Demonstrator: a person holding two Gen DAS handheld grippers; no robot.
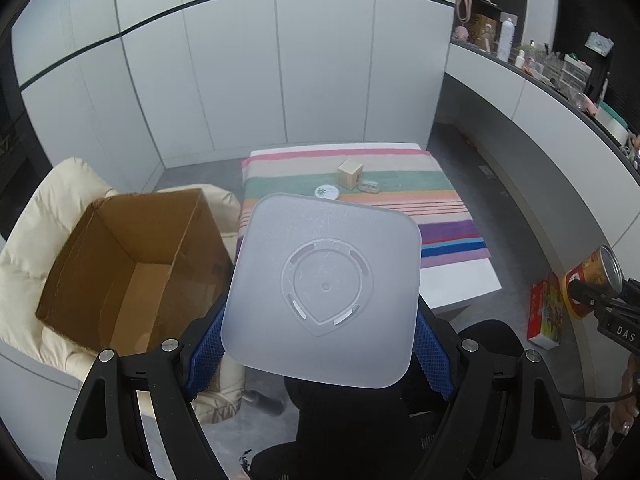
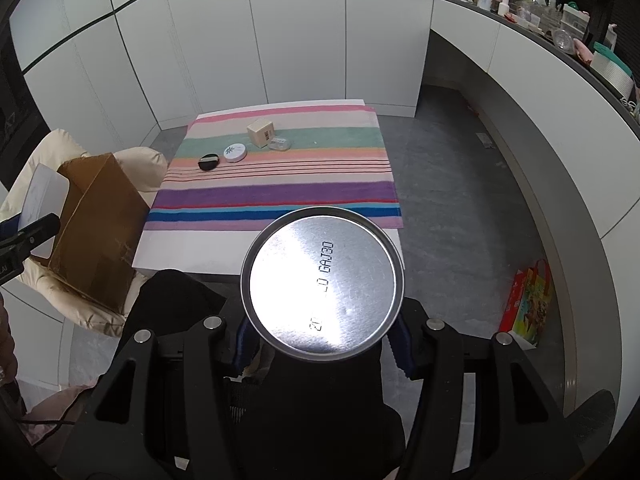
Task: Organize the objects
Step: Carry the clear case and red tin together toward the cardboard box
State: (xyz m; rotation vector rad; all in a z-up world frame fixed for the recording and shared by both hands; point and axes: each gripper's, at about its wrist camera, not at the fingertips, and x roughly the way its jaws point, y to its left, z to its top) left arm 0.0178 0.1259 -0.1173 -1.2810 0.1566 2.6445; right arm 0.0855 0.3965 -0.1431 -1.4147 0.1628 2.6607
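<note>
My left gripper (image 1: 320,356) is shut on a frosted white square plastic container (image 1: 324,292), held up with its base toward the camera, right of an open brown cardboard box (image 1: 132,264). My right gripper (image 2: 322,340) is shut on a metal can (image 2: 322,284) with a shiny round bottom; its orange side shows in the left wrist view (image 1: 592,276). On the striped cloth (image 2: 280,196) lie a small beige box (image 2: 261,132), a round white tin (image 2: 235,153), a black round puff (image 2: 209,161) and a clear small case (image 2: 279,144).
The cardboard box rests on a cream padded chair (image 1: 36,236) left of the white table (image 2: 192,252). A black chair back (image 2: 320,420) sits below both grippers. A colourful bag (image 2: 528,304) stands on the grey floor at right. A cluttered shelf (image 2: 560,20) runs along the right wall.
</note>
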